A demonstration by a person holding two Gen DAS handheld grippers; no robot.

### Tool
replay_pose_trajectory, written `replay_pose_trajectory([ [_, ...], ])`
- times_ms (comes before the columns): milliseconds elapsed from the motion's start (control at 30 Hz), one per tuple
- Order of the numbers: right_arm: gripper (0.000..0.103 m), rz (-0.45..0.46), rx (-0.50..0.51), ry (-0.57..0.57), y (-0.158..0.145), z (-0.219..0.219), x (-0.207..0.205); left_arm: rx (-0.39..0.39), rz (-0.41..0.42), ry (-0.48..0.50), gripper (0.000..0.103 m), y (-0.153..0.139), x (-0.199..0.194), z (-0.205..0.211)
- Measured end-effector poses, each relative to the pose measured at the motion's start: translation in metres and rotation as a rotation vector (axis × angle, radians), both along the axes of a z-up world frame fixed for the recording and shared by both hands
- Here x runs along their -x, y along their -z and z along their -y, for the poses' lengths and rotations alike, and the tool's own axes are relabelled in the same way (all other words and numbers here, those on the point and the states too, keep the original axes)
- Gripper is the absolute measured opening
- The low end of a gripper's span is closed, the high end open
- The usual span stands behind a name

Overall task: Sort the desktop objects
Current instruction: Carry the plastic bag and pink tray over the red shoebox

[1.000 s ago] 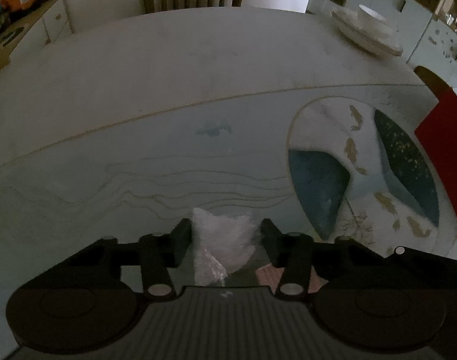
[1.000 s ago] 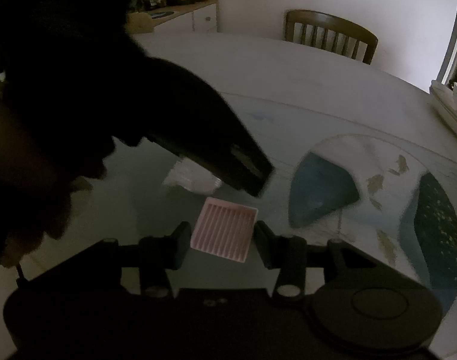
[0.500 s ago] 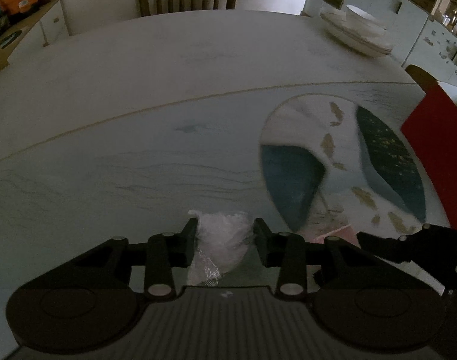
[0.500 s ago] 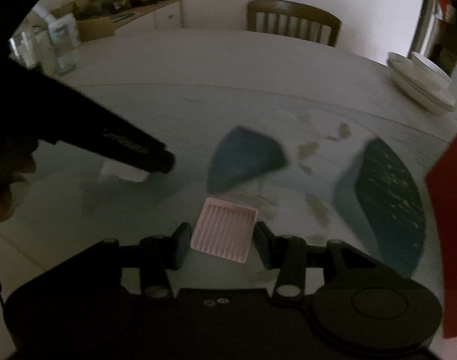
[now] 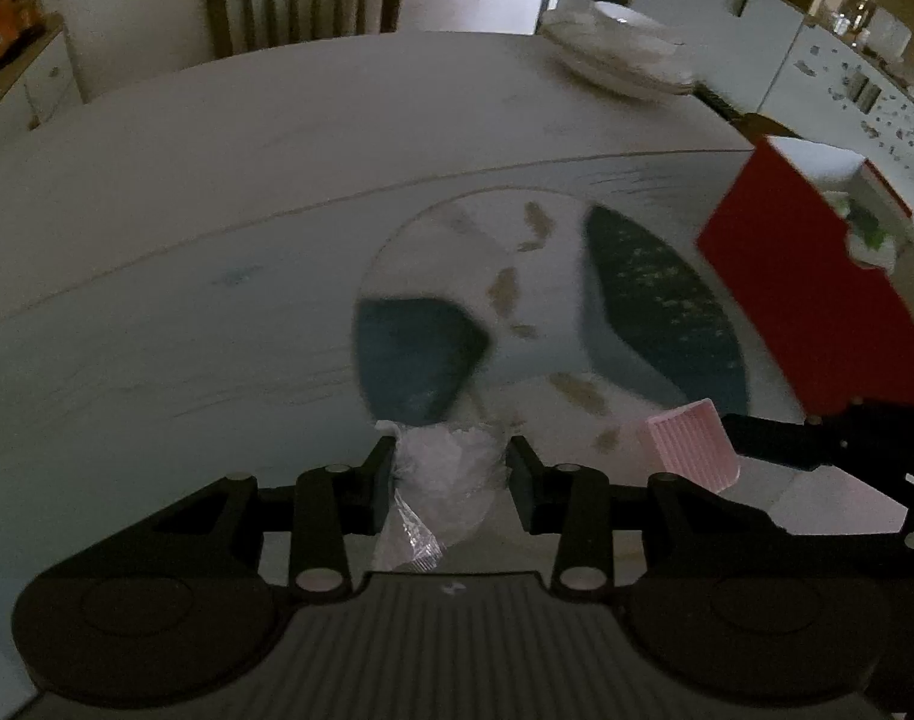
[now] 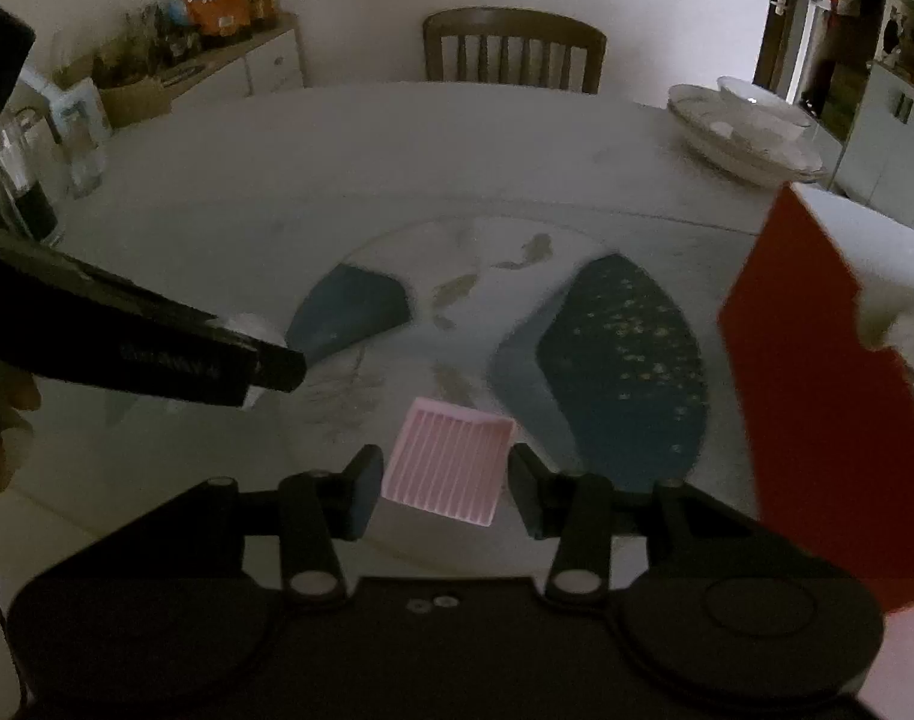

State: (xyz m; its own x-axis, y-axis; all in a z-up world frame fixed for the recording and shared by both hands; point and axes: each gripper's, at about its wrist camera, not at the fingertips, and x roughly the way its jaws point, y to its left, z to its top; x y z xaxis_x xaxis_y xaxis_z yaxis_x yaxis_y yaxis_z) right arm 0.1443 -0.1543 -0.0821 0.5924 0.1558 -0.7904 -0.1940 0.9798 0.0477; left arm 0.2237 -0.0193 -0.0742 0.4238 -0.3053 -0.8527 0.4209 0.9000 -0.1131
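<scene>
Above the worktop (image 6: 396,138), I carry one object in each hand. My left gripper (image 5: 450,468) has its fingers partly closed on a crumpled clear plastic bag (image 5: 441,480), soft and crinkly. My right gripper (image 6: 444,474) pinches a flat, ribbed pink tray (image 6: 447,459), square and rigid, by its side edges. A red box (image 6: 817,396), open-topped and straight-walled, stands to the right of both; I judge the right hand nearer, so the tray likely goes in first.
</scene>
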Motion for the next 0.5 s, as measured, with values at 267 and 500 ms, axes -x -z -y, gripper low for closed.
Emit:
replay_pose_trajectory([
  [267, 0.045, 0.024, -0.015, -0.017, -0.023, 0.033, 0.017, 0.019, 0.019, 0.032, 0.038, -0.016, 0.018, 0.029],
  [500, 0.045, 0.071, 0.002, -0.037, -0.044, 0.061, 0.030, 0.040, 0.037, 0.047, 0.038, -0.030, 0.034, 0.054],
])
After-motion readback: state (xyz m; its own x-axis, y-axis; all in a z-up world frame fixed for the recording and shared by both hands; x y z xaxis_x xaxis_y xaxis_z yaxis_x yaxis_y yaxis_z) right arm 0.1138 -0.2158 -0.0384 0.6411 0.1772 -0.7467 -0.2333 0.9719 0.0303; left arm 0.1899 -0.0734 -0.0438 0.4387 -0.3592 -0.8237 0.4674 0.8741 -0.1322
